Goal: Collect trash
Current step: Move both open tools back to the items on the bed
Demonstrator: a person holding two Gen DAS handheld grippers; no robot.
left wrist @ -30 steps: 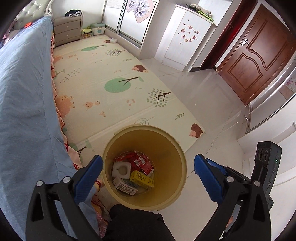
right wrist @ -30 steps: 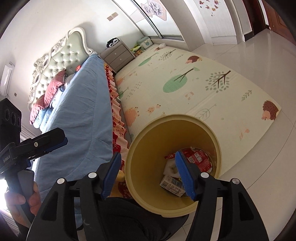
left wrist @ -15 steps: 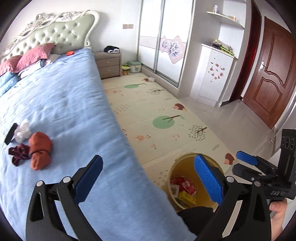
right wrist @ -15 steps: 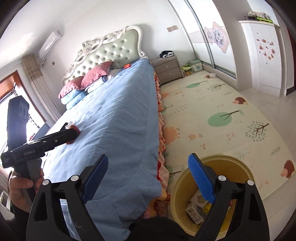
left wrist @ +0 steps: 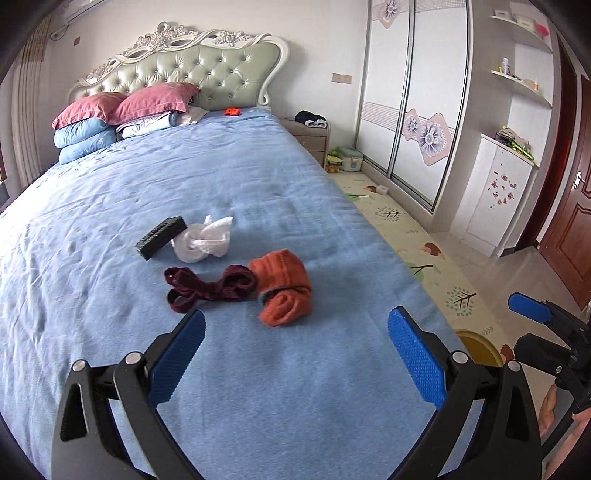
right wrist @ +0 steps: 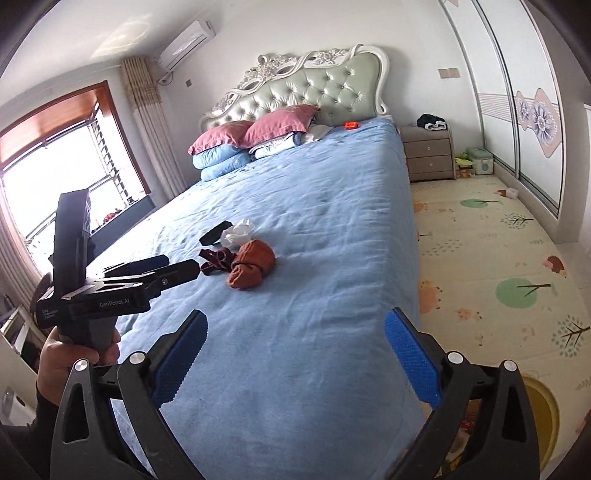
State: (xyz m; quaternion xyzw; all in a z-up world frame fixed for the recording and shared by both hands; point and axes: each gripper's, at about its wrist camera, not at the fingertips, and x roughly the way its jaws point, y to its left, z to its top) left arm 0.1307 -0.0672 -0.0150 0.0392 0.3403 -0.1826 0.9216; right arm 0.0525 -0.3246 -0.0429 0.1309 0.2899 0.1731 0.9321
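Blue bed point(left wrist: 258, 184) fills my view; both tools, left point(left wrist: 295, 354) and right point(right wrist: 295, 358), gape wide, empty, right just opened, above orange cloth point(left wrist: 282, 288), tissue point(left wrist: 205, 240).

Left hand-held gripper point(left wrist: 295, 363) wide apart, empty, above blue bed point(left wrist: 258, 192); orange cloth point(left wrist: 282, 288) ahead.

A wide bed point(left wrist: 229, 192) under a blue cover fills the room; its padded green headboard point(left wrist: 207, 70) with a carved white frame stands against the pale wall point(right wrist: 258, 33); red and blue pillows point(left wrist: 110, 114) are stacked at the head. A grey bedside cabinet point(right wrist: 428, 155) stands beside the bed; a patterned play mat point(right wrist: 491, 266) covers the floor; sliding wardrobe doors point(left wrist: 410, 107) line the side wall; daylight enters through a wood-framed window point(right wrist: 62, 166); an air conditioner point(right wrist: 186, 40) hangs above the curtain point(right wrist: 147, 122).
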